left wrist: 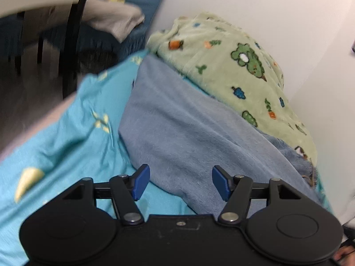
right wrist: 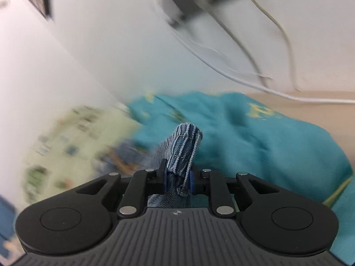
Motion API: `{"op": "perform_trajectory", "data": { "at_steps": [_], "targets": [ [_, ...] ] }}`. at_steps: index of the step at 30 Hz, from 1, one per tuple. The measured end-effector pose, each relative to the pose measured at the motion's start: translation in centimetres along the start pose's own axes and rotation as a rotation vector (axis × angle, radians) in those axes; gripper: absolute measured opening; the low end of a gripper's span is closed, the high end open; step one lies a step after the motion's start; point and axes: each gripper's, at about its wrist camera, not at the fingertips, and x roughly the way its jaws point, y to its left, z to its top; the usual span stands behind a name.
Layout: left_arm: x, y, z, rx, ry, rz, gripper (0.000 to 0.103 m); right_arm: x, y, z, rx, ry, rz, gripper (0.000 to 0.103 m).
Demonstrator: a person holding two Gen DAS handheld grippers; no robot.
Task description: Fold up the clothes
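Observation:
A blue denim garment lies spread over a turquoise bedsheet in the left wrist view. My left gripper hovers open just above the garment's near edge, nothing between its blue pads. In the right wrist view my right gripper is shut on a bunched hem of the denim garment, which sticks up past the fingertips. The view behind it is motion-blurred.
A pale green fleece blanket with a cartoon print lies against the white wall beyond the denim. A dark chair leg and a blue sofa with grey cloth stand left of the bed. Cables hang on the wall.

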Motion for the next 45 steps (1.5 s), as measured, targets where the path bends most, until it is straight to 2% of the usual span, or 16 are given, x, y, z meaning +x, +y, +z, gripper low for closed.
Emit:
{"op": "perform_trajectory", "data": {
  "at_steps": [1,3,7,8,11,14,16,20,23,25,28,31,33,37,40,45],
  "targets": [
    [0.2,0.4,0.1,-0.028,0.018,-0.021,0.059,0.8,-0.7,-0.5,0.008,0.022,-0.022,0.019],
    [0.4,0.5,0.1,-0.036,0.024,-0.002,0.059,1.4,-1.5,-1.2,0.018,0.043,-0.035,0.019],
    [0.0,0.3,0.1,-0.018,0.018,0.012,0.059,0.1,-0.1,-1.5,-0.076,0.054,-0.042,0.022],
    [-0.2,0.1,0.1,-0.014,0.015,0.012,0.059,-0.4,0.3,-1.5,-0.091,0.068,-0.041,0.026],
    [-0.7,-0.2,0.0,-0.002,0.006,0.012,0.059,-2.3,1.5,-1.5,-0.134,0.094,-0.035,0.050],
    [-1.0,-0.3,-0.2,0.018,0.008,0.034,0.059,-4.6,3.6,-2.0,-0.228,0.105,-0.019,0.054],
    [-1.1,-0.4,-0.4,0.037,0.008,0.052,0.059,-6.6,5.1,-2.8,-0.263,0.112,0.034,0.054],
    [-1.3,-0.7,-0.6,0.046,0.014,0.036,0.059,-9.6,8.0,-5.8,-0.280,0.170,0.238,0.054],
    [-1.4,-0.5,-0.7,0.045,0.017,0.037,0.060,-10.4,10.5,-9.6,-0.317,0.296,0.393,0.054],
    [-1.3,-0.1,-0.7,0.026,0.022,0.038,0.060,-9.9,12.0,-12.3,-0.338,0.416,0.456,0.054],
    [-1.4,0.8,-0.4,-0.029,0.022,0.040,0.060,-8.5,13.3,-15.7,-0.310,0.586,0.495,0.054],
    [-1.3,1.6,-0.2,-0.087,0.020,0.033,0.060,-7.3,13.4,-17.9,-0.253,0.673,0.529,0.060],
    [-0.9,1.8,-0.1,-0.112,0.023,0.035,0.060,-6.6,13.0,-18.8,-0.209,0.713,0.521,0.062],
    [0.4,1.5,-0.2,-0.131,0.060,0.010,0.060,-5.3,12.1,-19.8,-0.081,0.739,0.498,0.067],
    [1.2,1.3,-0.4,-0.135,0.079,0.014,0.060,-4.9,12.2,-20.5,-0.058,0.742,0.481,0.068],
    [1.9,1.3,-0.9,-0.180,0.093,0.028,0.060,-4.7,12.8,-21.0,-0.043,0.749,0.511,0.072]
  ]
}}
